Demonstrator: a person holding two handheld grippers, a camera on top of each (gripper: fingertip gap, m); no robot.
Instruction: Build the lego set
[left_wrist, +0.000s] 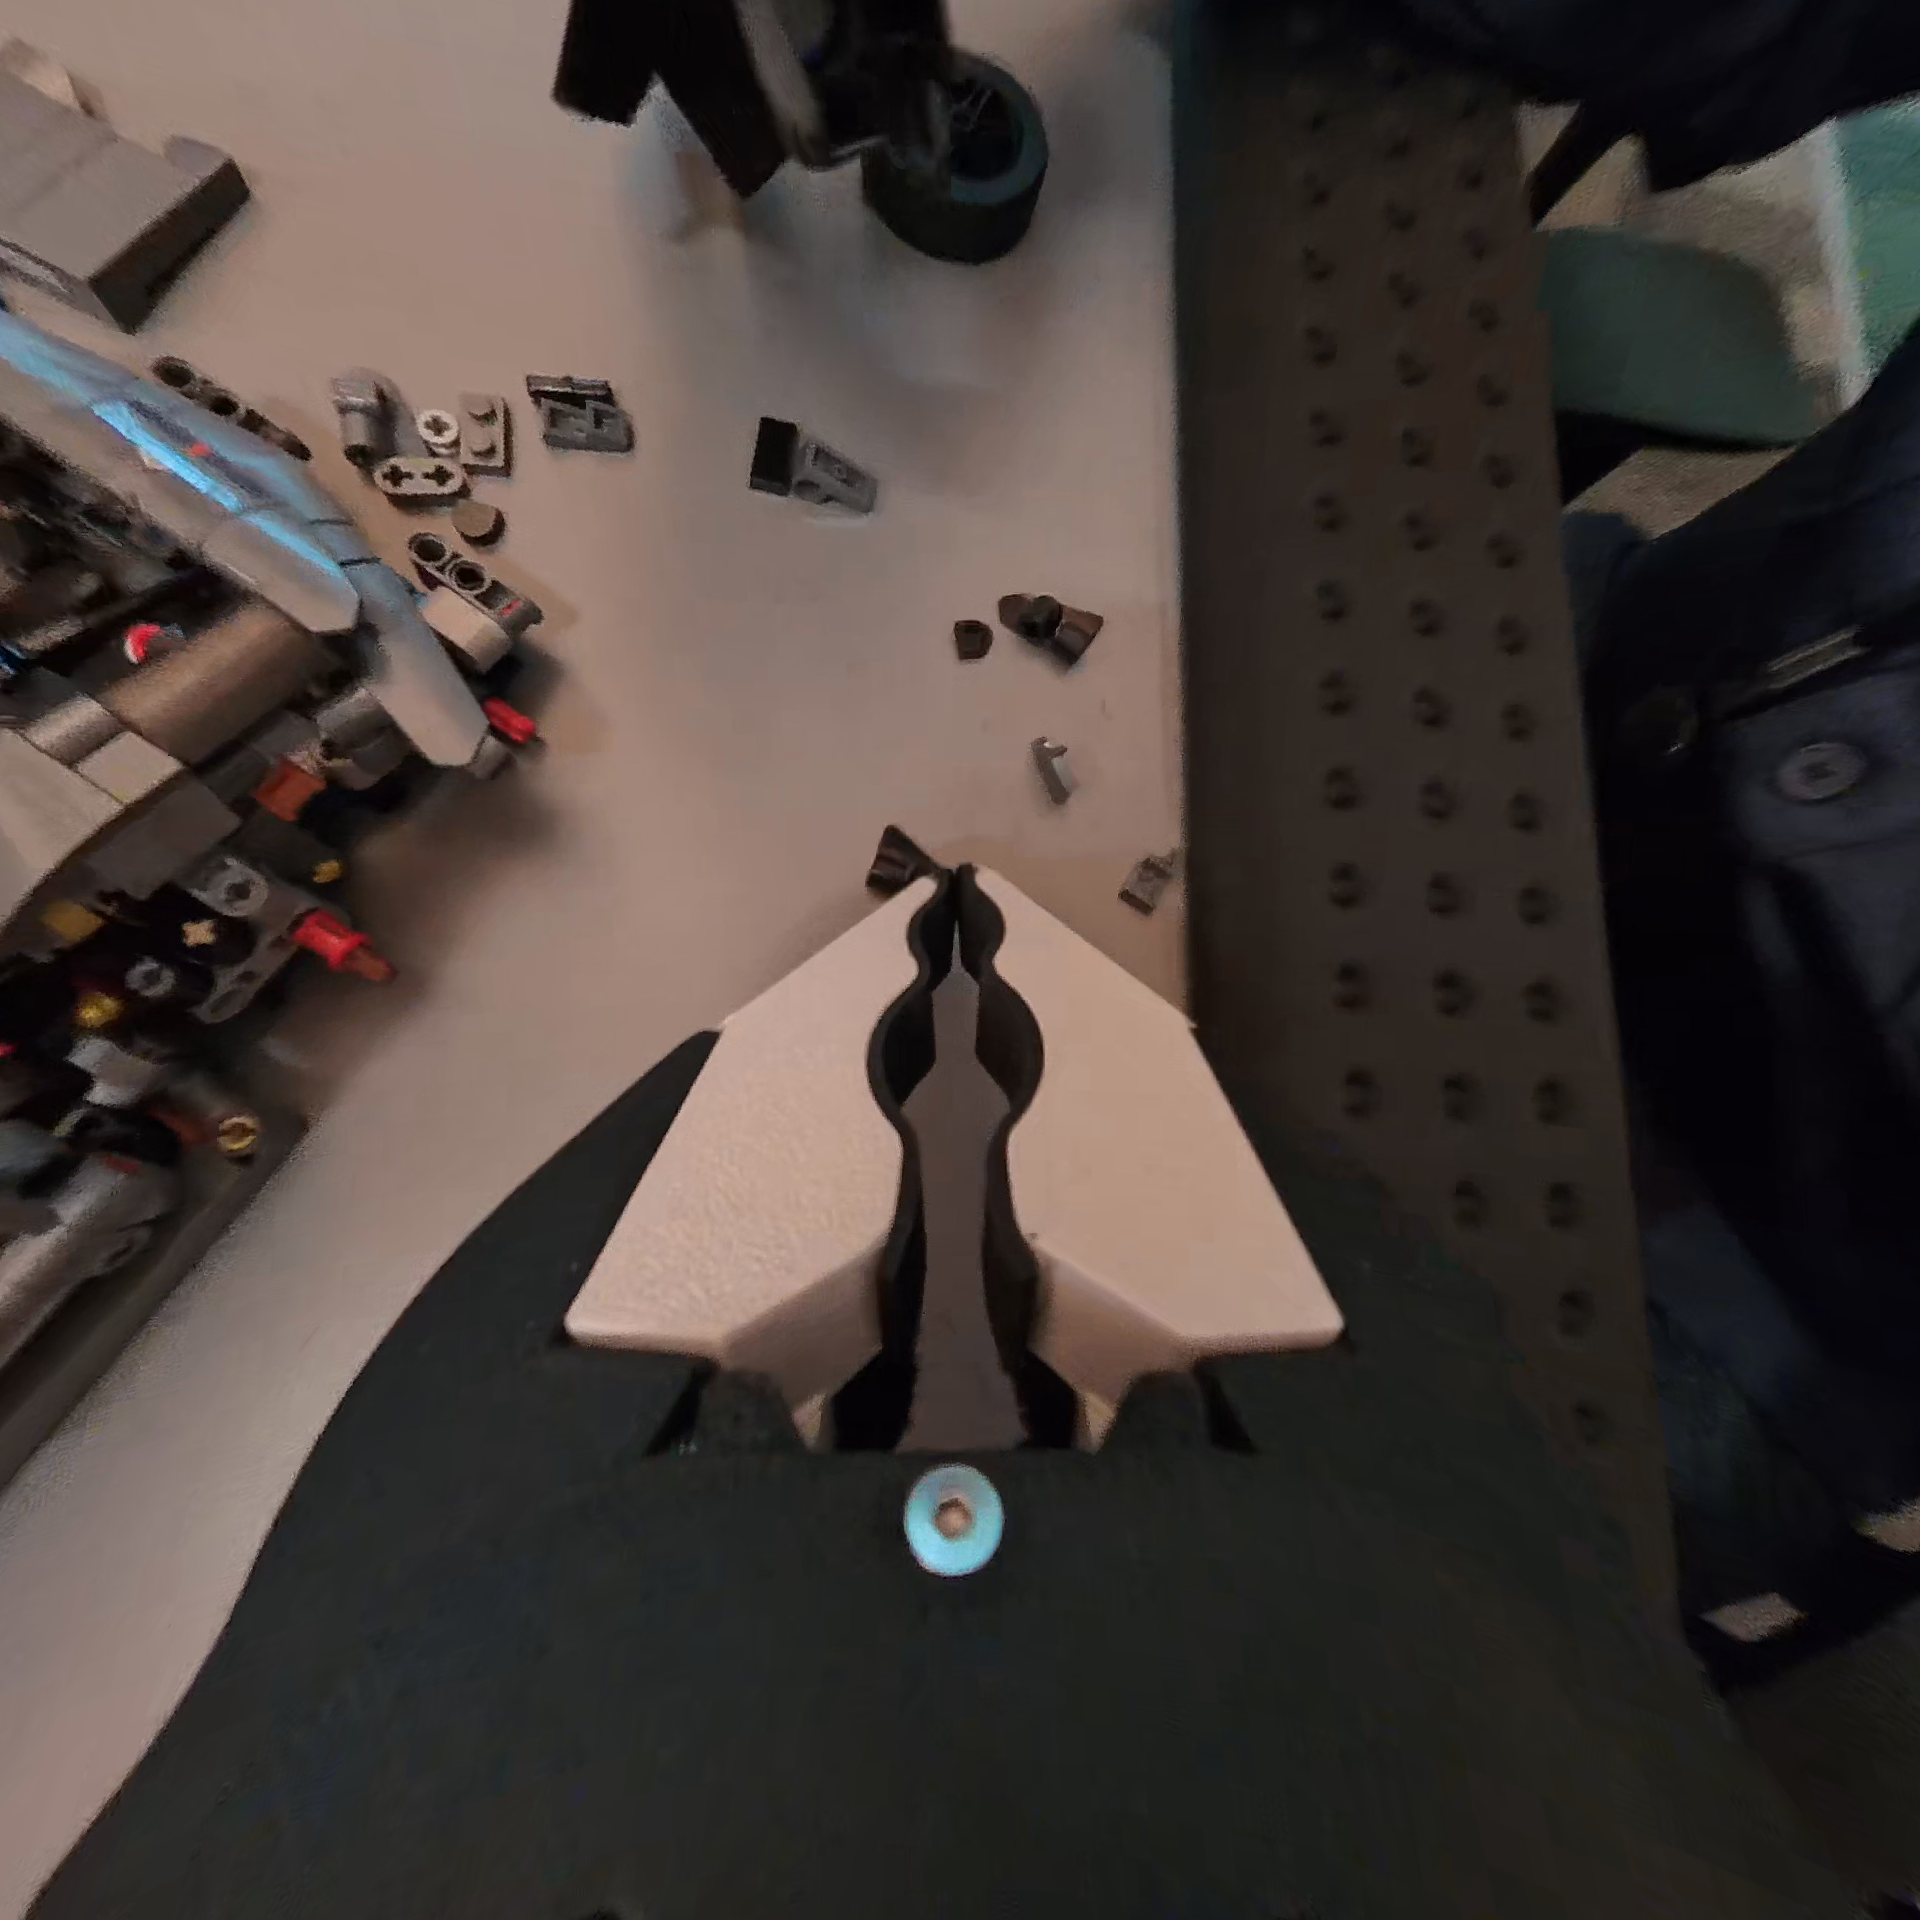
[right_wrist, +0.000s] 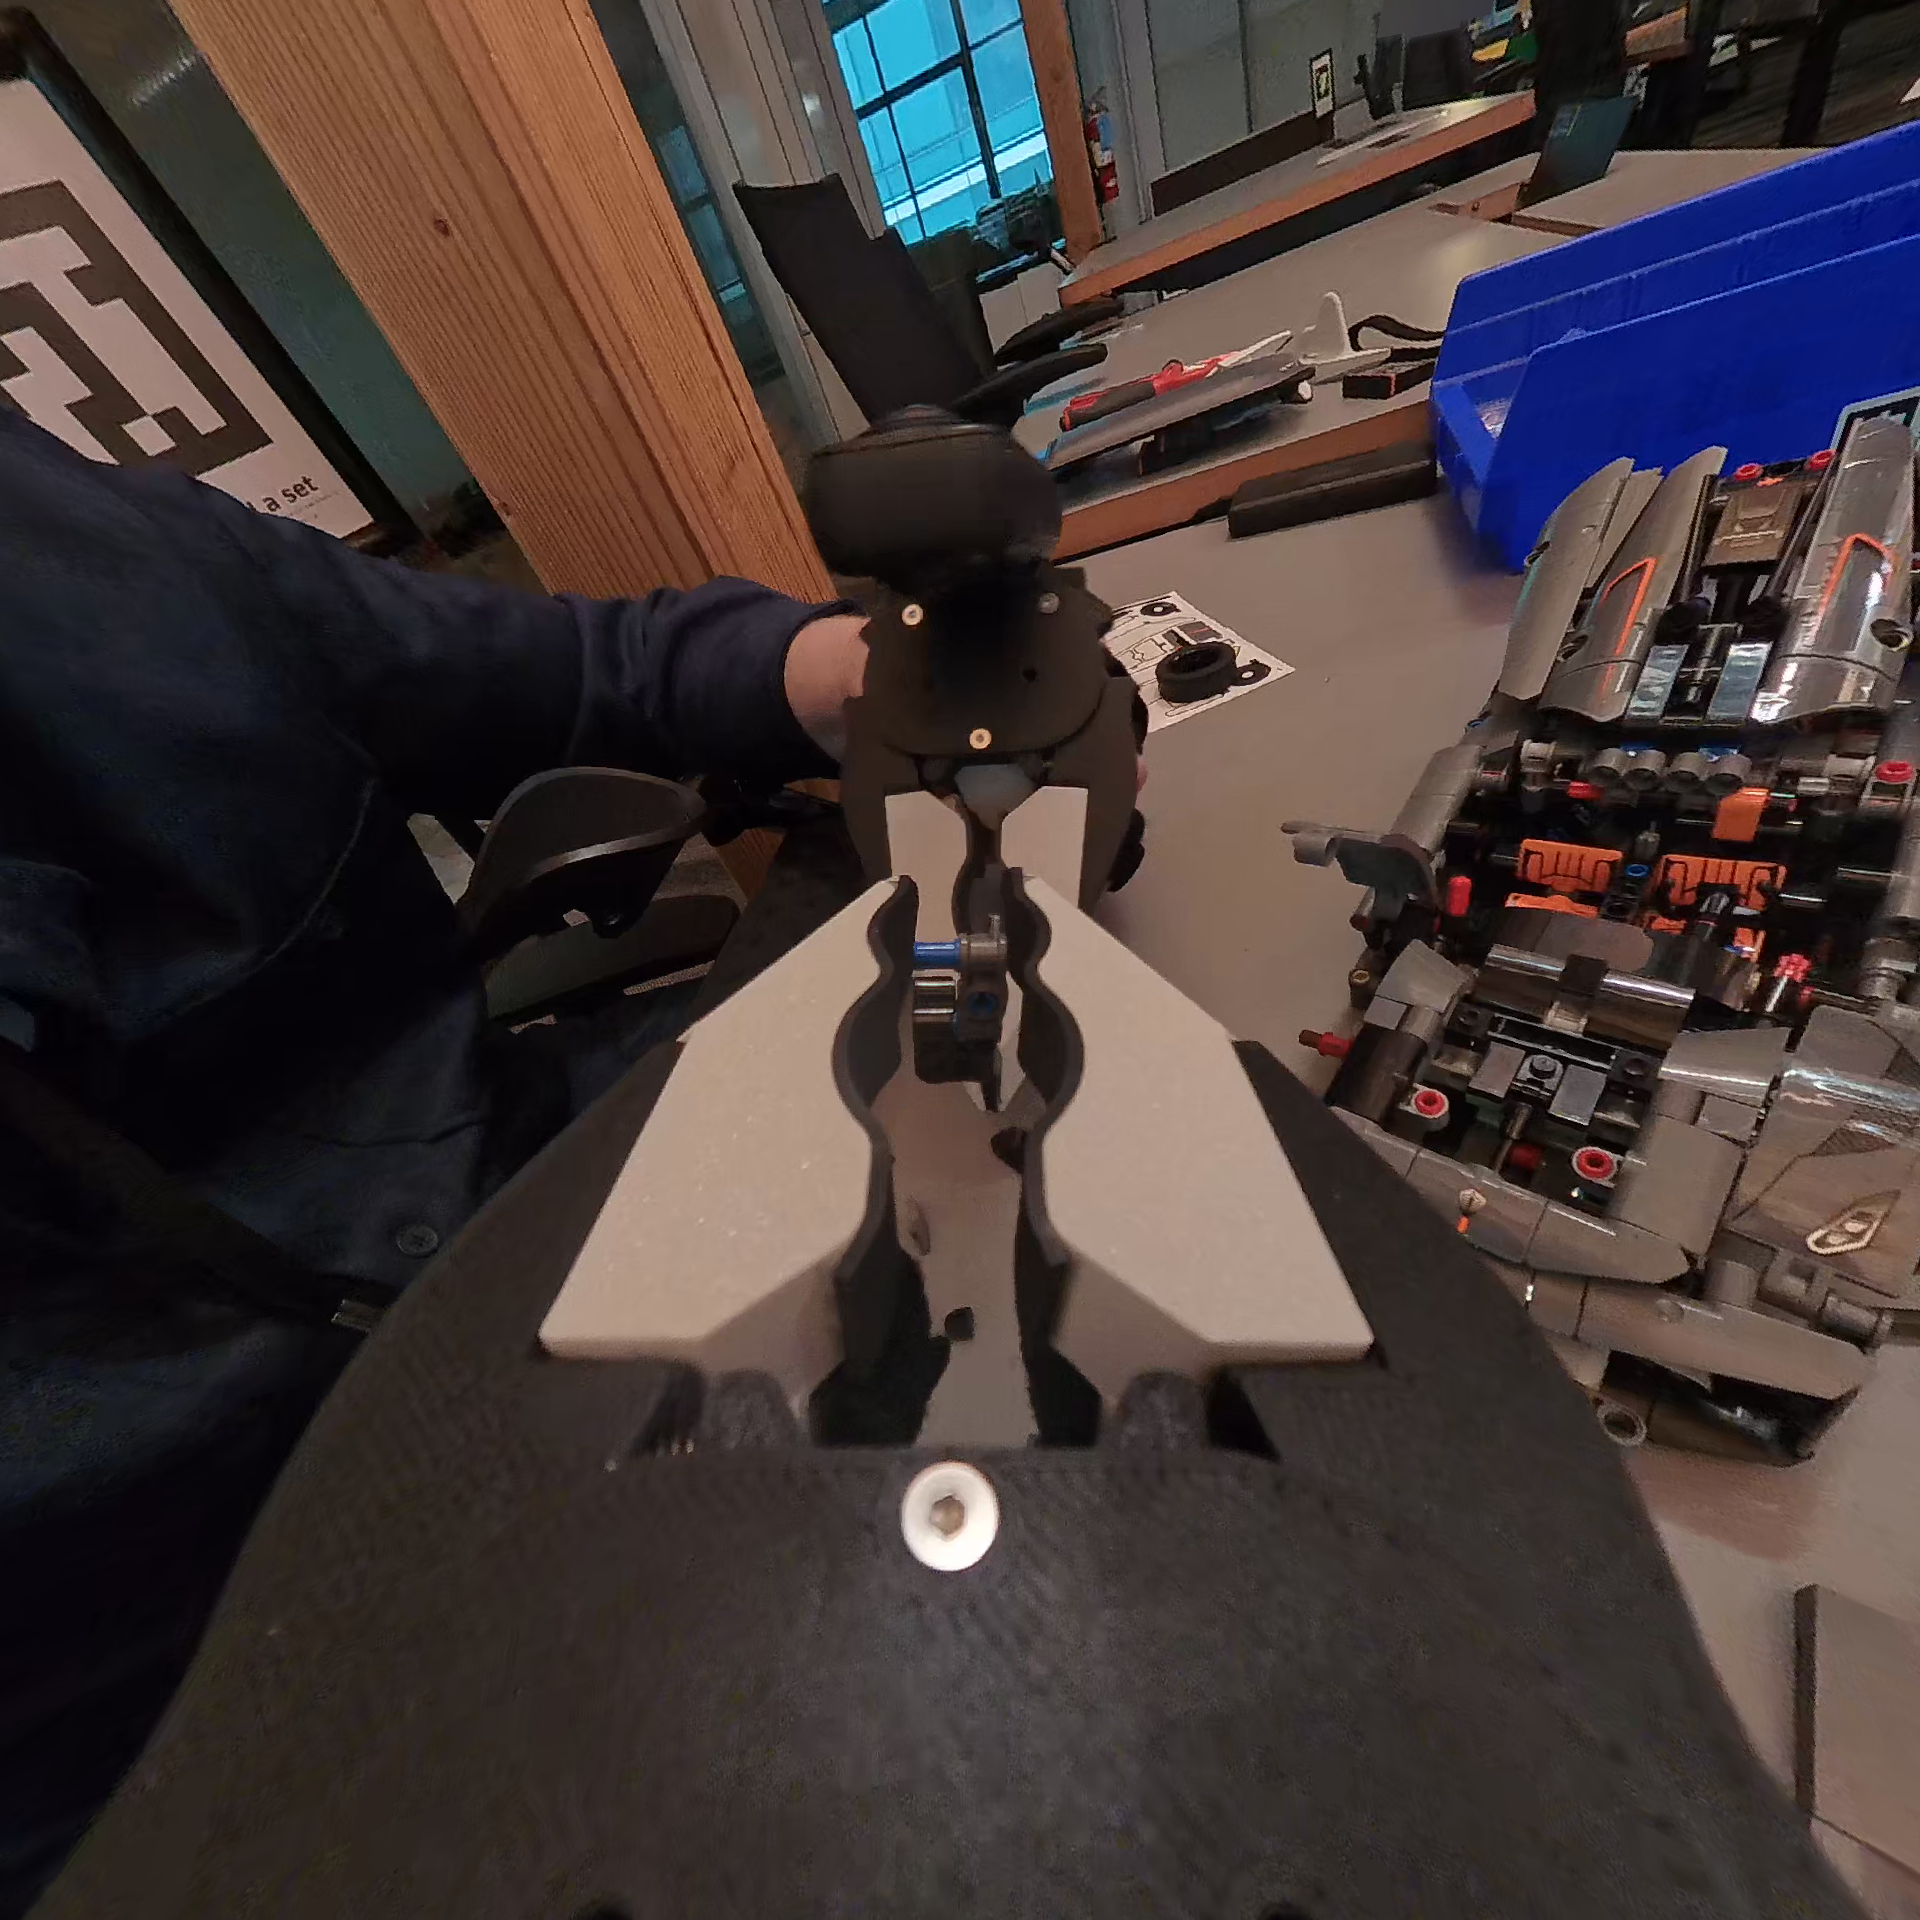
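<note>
Beside the grey lego car (right_wrist: 1683, 987), right hand-held gripper (right_wrist: 961, 914) clamps a small lego assembly (right_wrist: 951, 997) (left (left_wrist: 954, 878) closed).

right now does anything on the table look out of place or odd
Nothing looks damaged or spilled. Small loose pieces lie scattered on the table beside the part-built car, as expected mid-build. One black tyre sits on a printed sheet, apart from the car.
</note>
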